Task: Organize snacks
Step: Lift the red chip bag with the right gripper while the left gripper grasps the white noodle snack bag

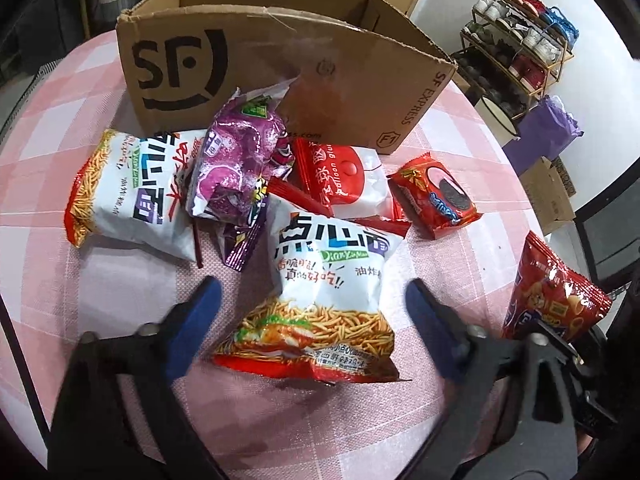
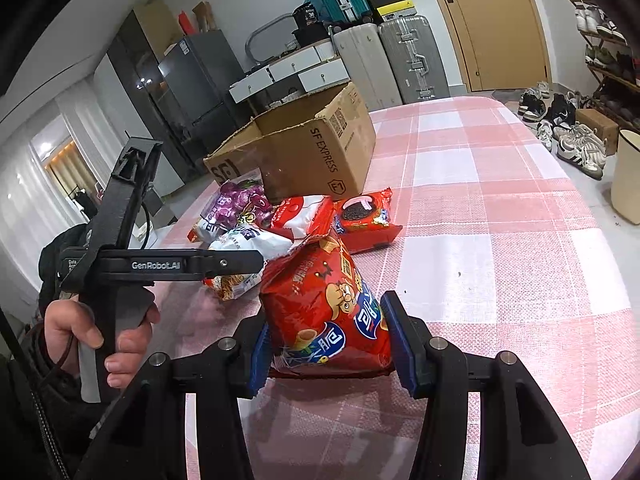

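Pink-and-white checked cloth covers the tabletop (image 2: pixel 500 200), whose right half lies bare in the right wrist view, giving broad open room up to its far edge near the door. The cardboard box (image 1: pixel 280 64), open at the top and marked SF, stands at the upper centre of the left wrist view; its near wall rises just behind the snack pile.

Left tongs (image 1: pixel 312 304): jaws stand wide apart, with no earlier view to compare; the blue pads flank the nearest noodle snack bag (image 1: pixel 332 280) without pressing on it. This white bag lies on the cloth at frame centre, its upper edge overlapping a red-and-white packet (image 1: pixel 352 184). A second noodle bag (image 1: pixel 128 188) lies at centre left, and a purple bag (image 1: pixel 236 164) rests partly on it, leaning toward the box wall. A red biscuit packet (image 1: pixel 436 200) lies apart at centre right, with bare cloth around it.

Right tongs (image 2: pixel 326 344): jaws drawn in, pads pressing both sides of a red snack bag (image 2: pixel 328 304), which stands upright at lower centre of the right wrist view. In the left wrist view the same bag appears at the lower right edge, partly cut off by the tongs' frame.

A hand (image 2: pixel 96 340) grips the left tool's handle at lower left. The box interior is hidden from both views. A shoe rack (image 1: pixel 516 44) stands beyond the tabletop's edge, upper right.
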